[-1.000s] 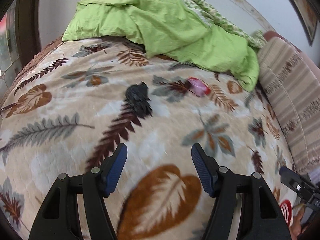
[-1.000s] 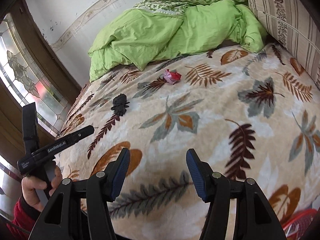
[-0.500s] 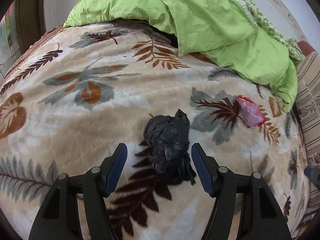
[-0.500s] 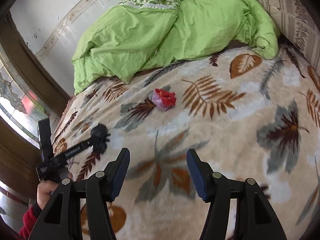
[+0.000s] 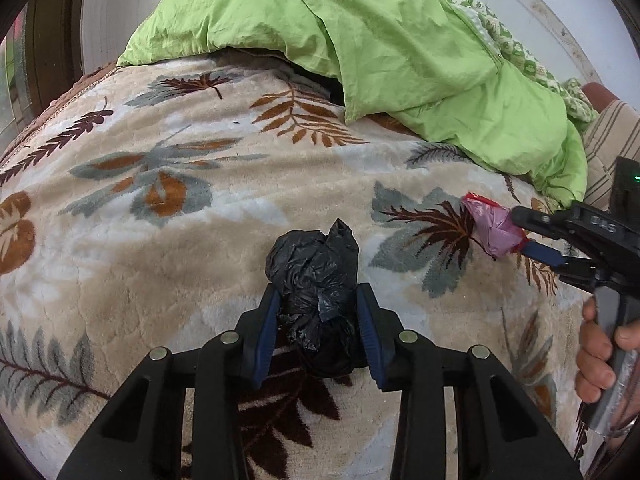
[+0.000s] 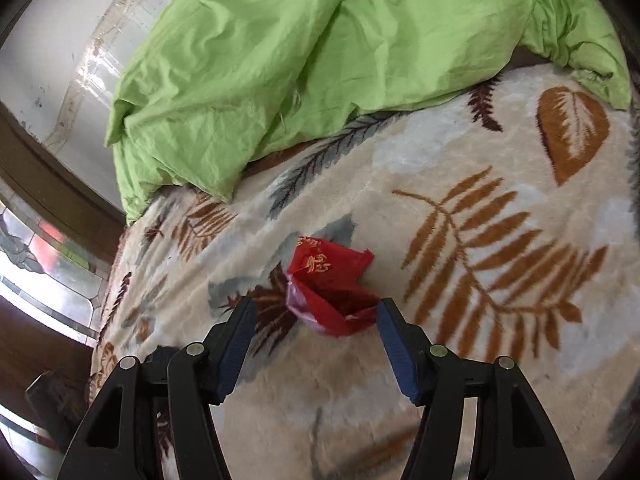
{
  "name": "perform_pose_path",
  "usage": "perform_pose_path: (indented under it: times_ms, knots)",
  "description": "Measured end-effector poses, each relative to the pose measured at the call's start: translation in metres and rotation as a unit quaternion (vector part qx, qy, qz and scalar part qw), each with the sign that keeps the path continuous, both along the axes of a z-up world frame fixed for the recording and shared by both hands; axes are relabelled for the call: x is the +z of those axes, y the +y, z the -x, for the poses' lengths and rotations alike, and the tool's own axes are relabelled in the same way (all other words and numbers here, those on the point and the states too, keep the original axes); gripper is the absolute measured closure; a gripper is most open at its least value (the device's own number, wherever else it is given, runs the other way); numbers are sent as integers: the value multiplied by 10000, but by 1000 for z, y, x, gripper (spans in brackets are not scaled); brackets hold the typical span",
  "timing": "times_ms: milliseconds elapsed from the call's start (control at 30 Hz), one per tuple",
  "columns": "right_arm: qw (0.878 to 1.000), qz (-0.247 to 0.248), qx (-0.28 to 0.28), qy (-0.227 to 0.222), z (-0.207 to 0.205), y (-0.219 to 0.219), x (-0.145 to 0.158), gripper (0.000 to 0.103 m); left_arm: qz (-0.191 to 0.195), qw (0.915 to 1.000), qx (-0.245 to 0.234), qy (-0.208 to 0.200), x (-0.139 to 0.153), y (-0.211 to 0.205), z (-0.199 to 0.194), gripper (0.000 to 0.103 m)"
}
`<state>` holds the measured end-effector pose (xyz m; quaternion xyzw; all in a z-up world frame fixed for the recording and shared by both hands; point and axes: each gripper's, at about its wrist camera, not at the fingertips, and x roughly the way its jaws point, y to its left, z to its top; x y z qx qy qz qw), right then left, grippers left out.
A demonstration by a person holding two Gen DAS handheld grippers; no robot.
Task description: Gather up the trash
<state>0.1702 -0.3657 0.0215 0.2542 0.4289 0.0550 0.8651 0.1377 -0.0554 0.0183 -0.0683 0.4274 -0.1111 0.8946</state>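
A crumpled black plastic bag [image 5: 316, 264] lies on the leaf-patterned blanket [image 5: 168, 248]. My left gripper [image 5: 318, 294] is closing on it, and both blue pads press its sides. A crumpled red wrapper with a pink underside [image 6: 332, 288] lies further right on the blanket [image 6: 480, 360]. My right gripper [image 6: 317, 305] straddles it with jaws opening, the wrapper between the fingertips and not squeezed. In the left wrist view the same wrapper [image 5: 490, 228] sits at the tips of the right gripper [image 5: 520, 232], which a person's hand [image 5: 600, 344] holds.
A rumpled green quilt [image 5: 380, 40] is heaped at the far end of the bed, also the green quilt [image 6: 320, 60] in the right wrist view. A striped pillow [image 5: 612, 132] lies at the right. A patterned glass window [image 6: 40, 260] stands beyond the bed's left edge.
My left gripper came down around the black bag and closed onto it. My right gripper travelled forward across the blanket until the red wrapper sat between its fingertips.
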Motion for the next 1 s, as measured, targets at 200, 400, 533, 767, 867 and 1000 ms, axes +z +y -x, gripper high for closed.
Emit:
perform_pose_path:
  times_ms: [200,400,533,767,867,1000]
  knots:
    - [9998,47,-139,155,-21,8,-21,48,20,10000,-6,-81,-1,0,1,68]
    - [9992,375,16,-119,3,27,-11,61,37,9998,-50,-167,7,3,14,69]
    - [9974,618,207,-295,43,44,0,62,24,9997,-154,-181,12,5,36,69]
    - [9944,830,477,-446,132,74,8,62,-89,9986,-466,-246,23,2,96,69]
    - [9939,824,598,-429,164,86,8,62,-100,9980,-571,-254,27,3,125,69]
    - [9927,874,671,-482,211,97,13,62,-100,9972,-700,-227,32,2,165,69]
